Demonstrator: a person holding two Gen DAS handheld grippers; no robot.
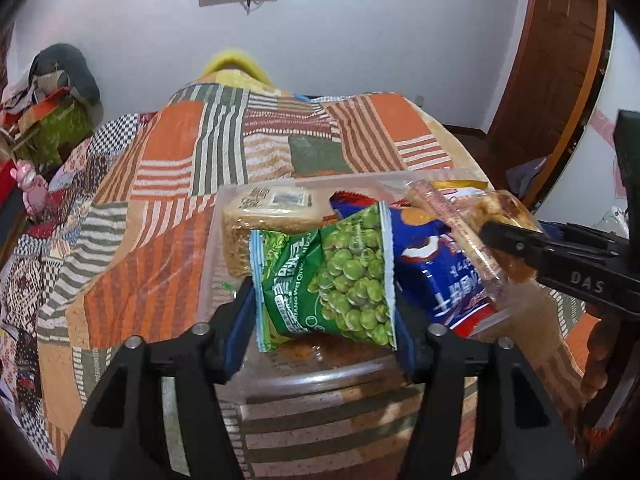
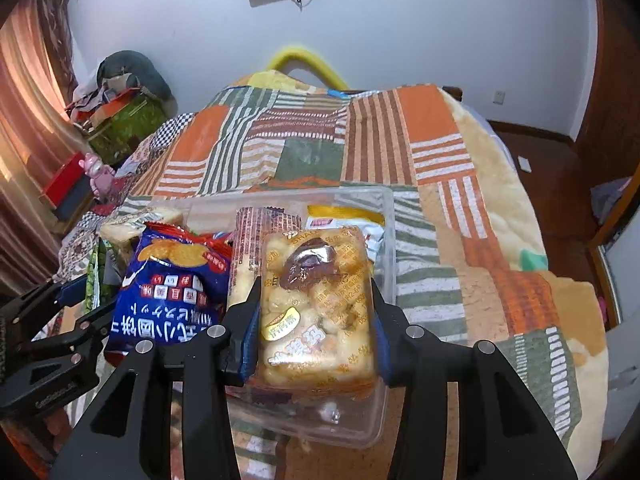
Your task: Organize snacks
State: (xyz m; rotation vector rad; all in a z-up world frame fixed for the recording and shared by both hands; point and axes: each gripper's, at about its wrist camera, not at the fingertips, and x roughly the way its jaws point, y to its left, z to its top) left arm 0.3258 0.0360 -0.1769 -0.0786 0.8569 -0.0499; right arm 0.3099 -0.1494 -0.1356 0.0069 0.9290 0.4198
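On the bed's patchwork quilt [image 2: 400,128] we find a clear plastic bin [image 2: 390,216] holding snack packets, among them a blue cracker bag [image 2: 176,280] and a pale noodle block [image 1: 260,216]. We note the left claw [image 1: 324,312] with its pads at both edges of the green pea packet [image 1: 340,276] over the bin's near left part; whether they press it we cannot tell. We record the right claw [image 2: 316,320] closed on the clear pastry pack [image 2: 316,304], over the bin's near right side.

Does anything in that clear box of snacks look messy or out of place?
Yes. In the clear box the blue cracker bag and the green pea bag lean crookedly against each other instead of lying flat, with other packs jumbled behind them. Nothing looks spilled or torn.
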